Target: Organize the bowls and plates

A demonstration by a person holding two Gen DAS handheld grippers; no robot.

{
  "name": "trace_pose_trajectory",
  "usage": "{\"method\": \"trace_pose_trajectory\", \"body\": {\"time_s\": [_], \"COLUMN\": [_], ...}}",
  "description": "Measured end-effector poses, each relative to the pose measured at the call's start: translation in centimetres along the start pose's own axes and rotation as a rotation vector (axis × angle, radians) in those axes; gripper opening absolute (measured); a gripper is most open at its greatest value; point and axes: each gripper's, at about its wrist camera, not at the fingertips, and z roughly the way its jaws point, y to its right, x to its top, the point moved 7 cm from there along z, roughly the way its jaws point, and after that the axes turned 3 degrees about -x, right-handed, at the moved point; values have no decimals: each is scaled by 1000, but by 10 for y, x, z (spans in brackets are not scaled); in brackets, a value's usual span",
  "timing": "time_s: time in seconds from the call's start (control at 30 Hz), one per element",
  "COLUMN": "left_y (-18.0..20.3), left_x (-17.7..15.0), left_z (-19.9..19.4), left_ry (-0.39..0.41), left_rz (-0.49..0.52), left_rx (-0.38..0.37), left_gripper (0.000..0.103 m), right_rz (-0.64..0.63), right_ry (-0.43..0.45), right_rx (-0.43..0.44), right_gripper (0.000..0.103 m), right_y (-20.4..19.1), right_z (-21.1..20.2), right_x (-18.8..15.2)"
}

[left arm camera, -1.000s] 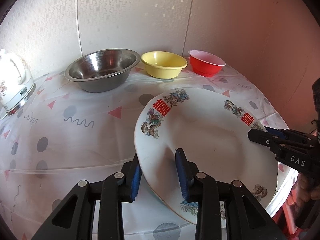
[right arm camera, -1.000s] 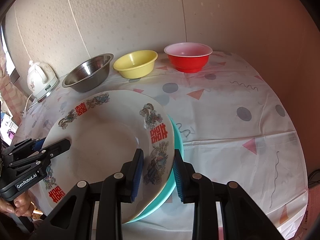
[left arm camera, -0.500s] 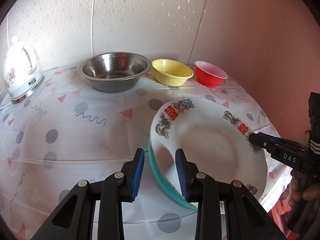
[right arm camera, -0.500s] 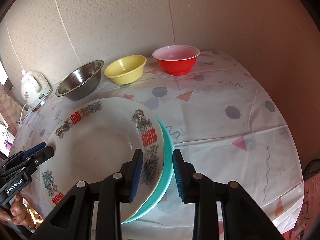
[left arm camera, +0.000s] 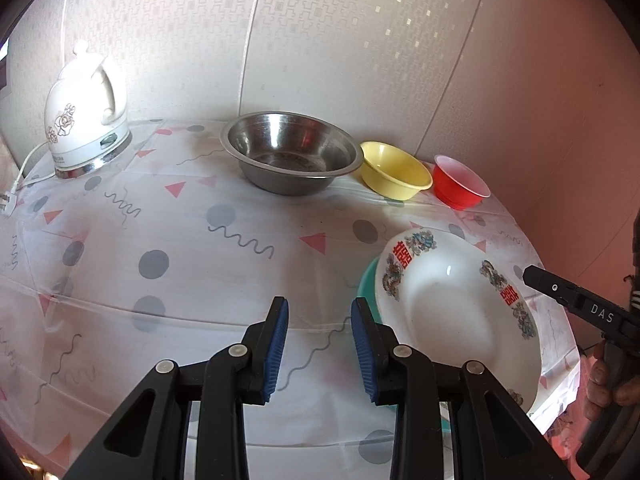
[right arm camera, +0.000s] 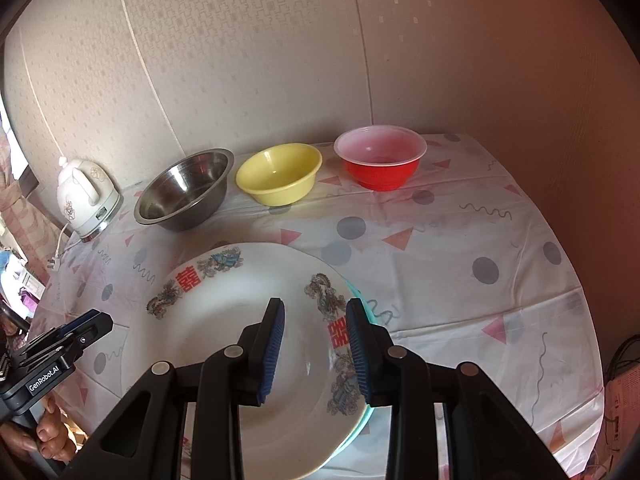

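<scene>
White plate (right arm camera: pixel 248 344) sits stacked on teal plate (left arm camera: pixel 366 286), at the table's (right arm camera: pixel 460 264) near edge, toward its right corner in the left wrist view. Steel bowl (left arm camera: pixel 292 152), yellow bowl (left arm camera: pixel 394 170) and red bowl (left arm camera: pixel 460 182) line up along the far edge by the wall; kettle (left arm camera: pixel 86 116) at far left corner.

Left gripper (left arm camera: pixel 319 348): jaws spread, nothing between them, beside the stack and clear of it. Right gripper (right arm camera: pixel 315 346): jaws spread, over the white plate's right rim, not pinching.

Risks: the stack looks to overhang the near edge, so a knock from either gripper could tip or slide it off. Slick tablecloth adds to that. Bowls differ in size; nesting them in the wrong order likely leaves a wobbly stack.

Hard to tell: teal plate is mostly covered, only a rim crescent shows. Stack's near rim is hidden behind the gripper bodies, so actual overhang is unclear. Whether the right gripper's pads touch the plate can't be told.
</scene>
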Motion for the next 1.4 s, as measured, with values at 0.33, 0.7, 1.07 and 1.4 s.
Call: {"method": "trace_pose_trajectory", "body": {"time_s": [0.33, 0.7, 1.07, 1.4], "left_y": [-45, -75, -87, -89], "left_x": [12, 36, 82, 112], "left_z": [9, 23, 42, 71], "left_ry": [-27, -40, -2, -2], "left_rz": [-75, -121, -138, -158], "left_rx": [105, 139, 106, 81], "left_gripper": [33, 33, 39, 42], "right_rz": [-24, 78, 185, 205], "right_ry": [-64, -162, -209, -226], "right_rx": [157, 278, 276, 260], "right_gripper": [33, 33, 33, 33], "right_y": [-59, -107, -114, -121], "right_z": [26, 77, 123, 149], "right_x": [26, 53, 81, 94]}}
